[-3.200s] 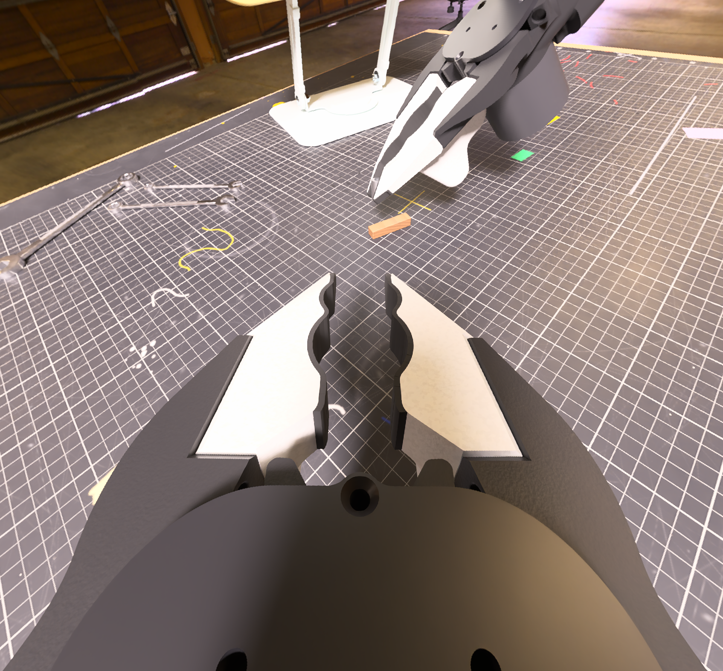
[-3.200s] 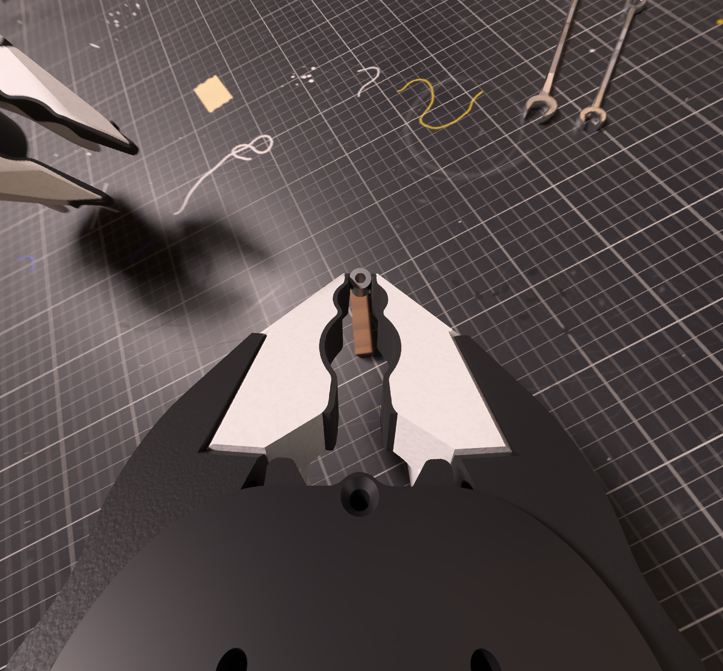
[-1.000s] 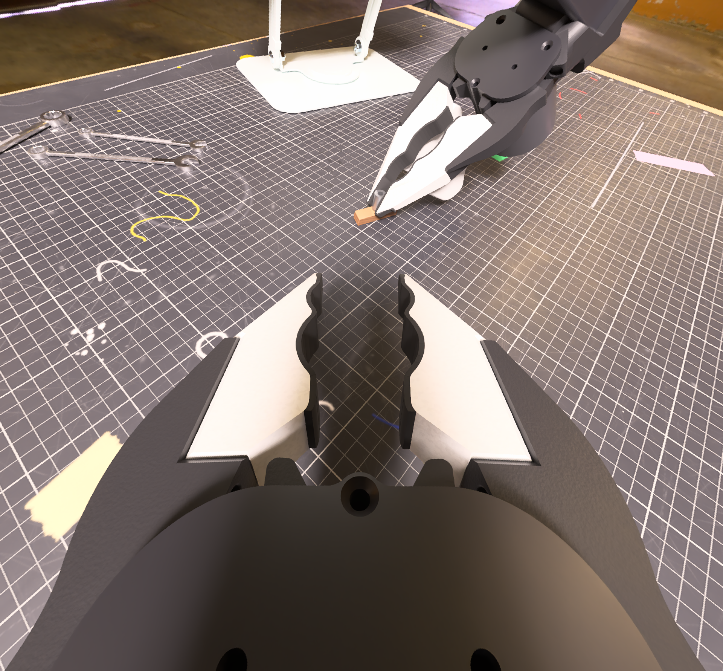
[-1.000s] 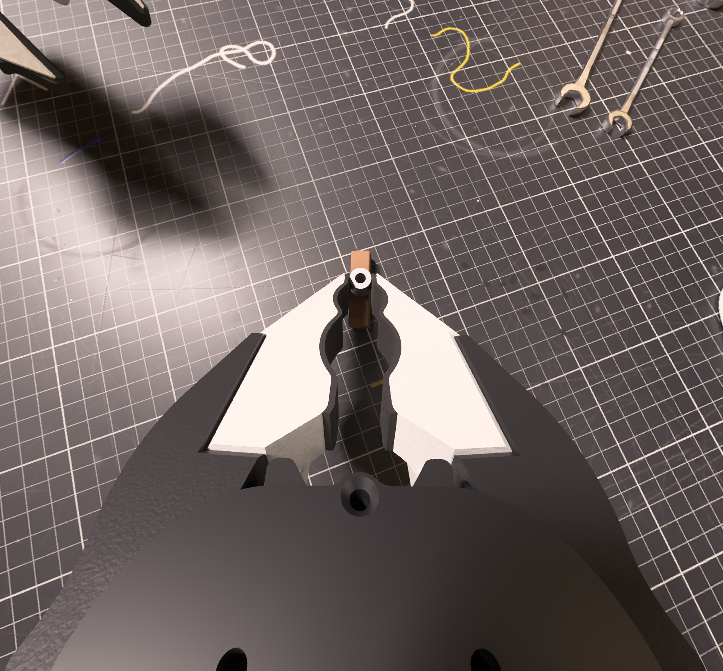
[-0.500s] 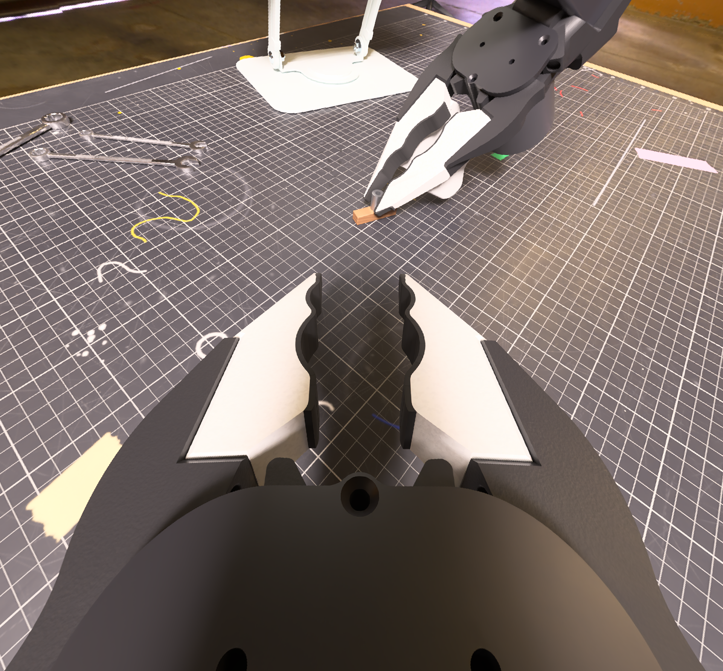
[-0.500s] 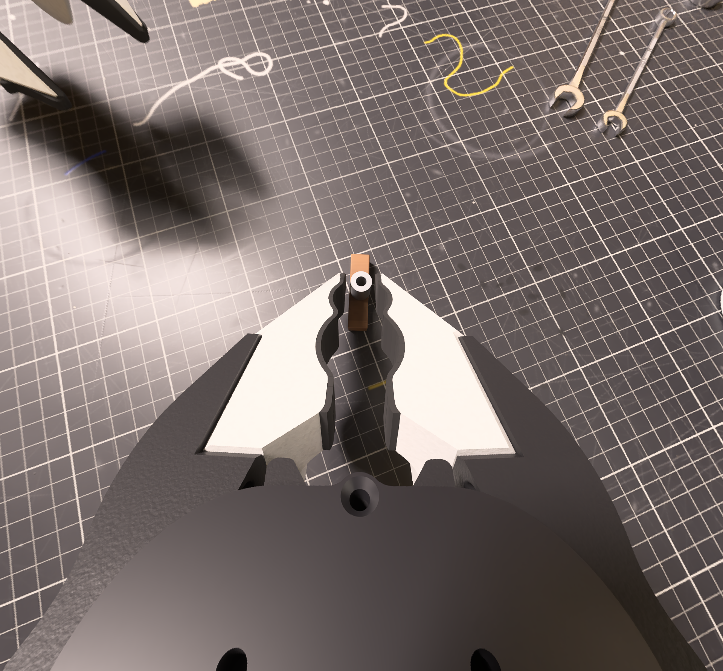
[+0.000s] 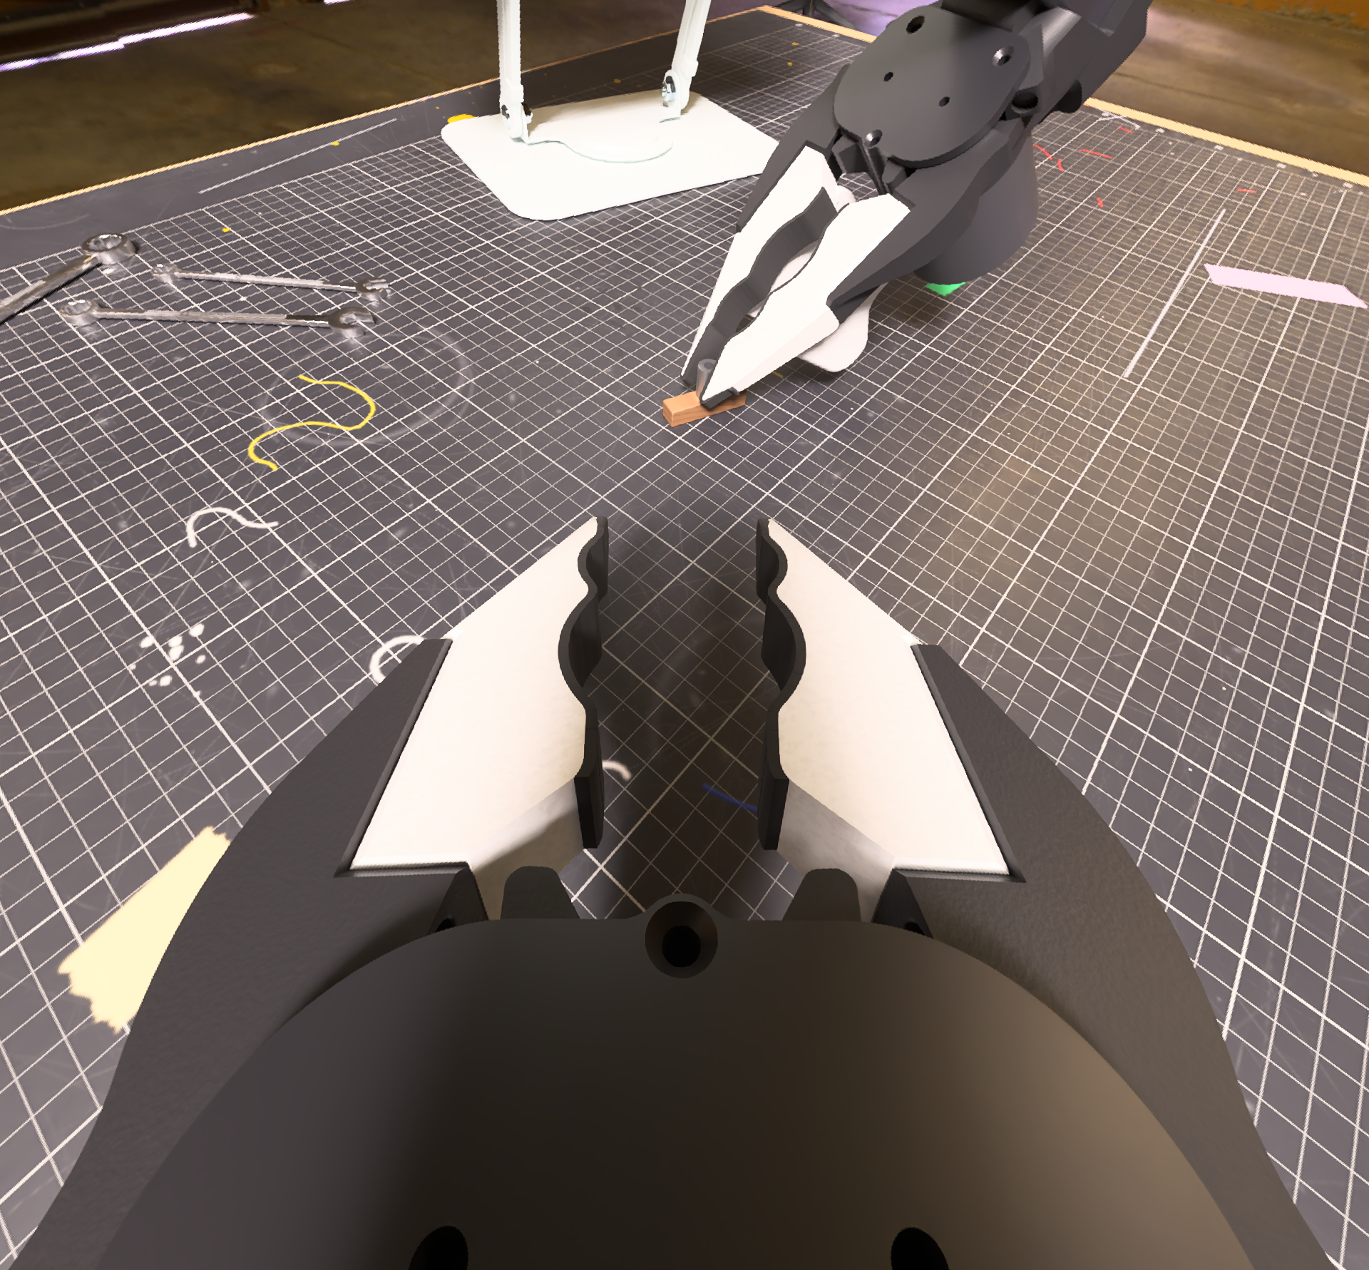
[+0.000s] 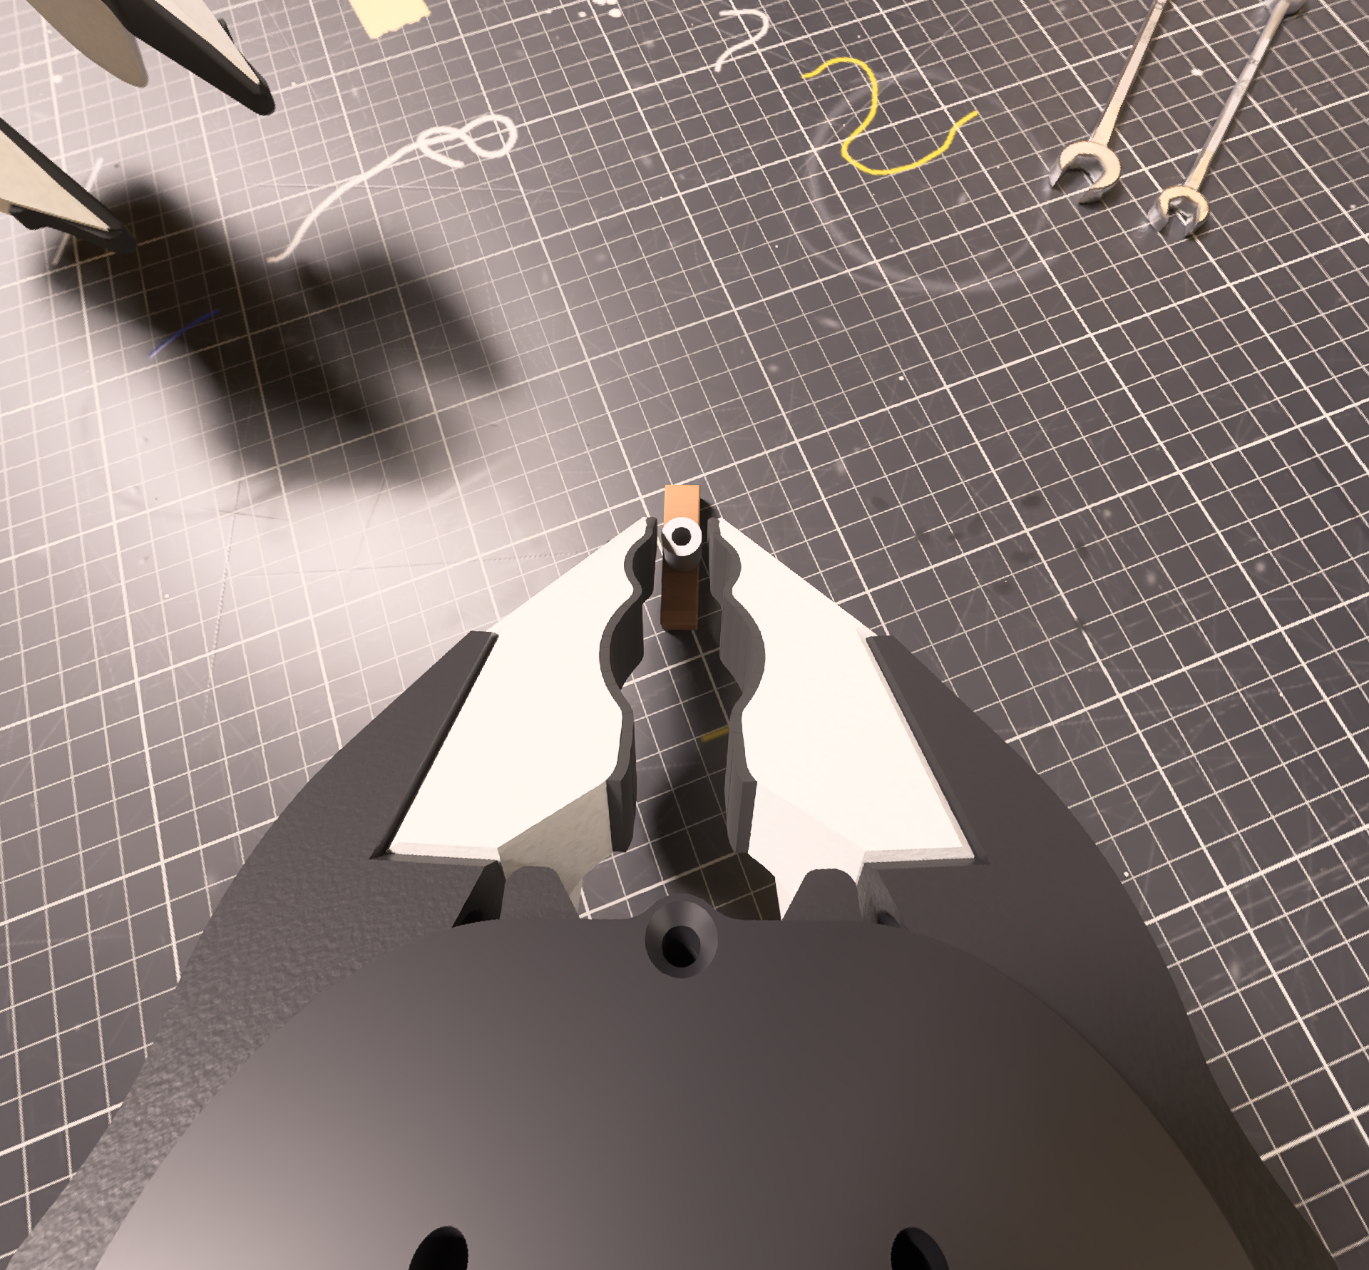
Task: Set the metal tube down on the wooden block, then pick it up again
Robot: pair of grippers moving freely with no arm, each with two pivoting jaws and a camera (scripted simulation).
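A small wooden block (image 8: 680, 601) lies on the dark grid mat. A short metal tube (image 8: 681, 538) stands upright on it. My right gripper (image 8: 681, 530) is slightly open, with one fingertip on each side of the tube and a thin gap at each. In the left wrist view the right gripper (image 7: 704, 386) reaches down to the block (image 7: 681, 410), and the tube (image 7: 705, 369) pokes out beside its tips. My left gripper (image 7: 681, 530) is open and empty, well short of the block. It also shows at the upper left of the right wrist view (image 8: 189, 167).
Wrenches (image 7: 222, 316) lie at the far left, also in the right wrist view (image 8: 1126, 71). A white stand base (image 7: 607, 160) sits behind the block. Yellow string (image 7: 318, 419), white string (image 8: 400, 167), a tape piece (image 7: 141, 938) and lavender paper (image 7: 1281, 282) lie on the mat.
My right gripper came down and set the tube upright on the block, then its fingers parted slightly off the tube. My left gripper has stayed open and almost still.
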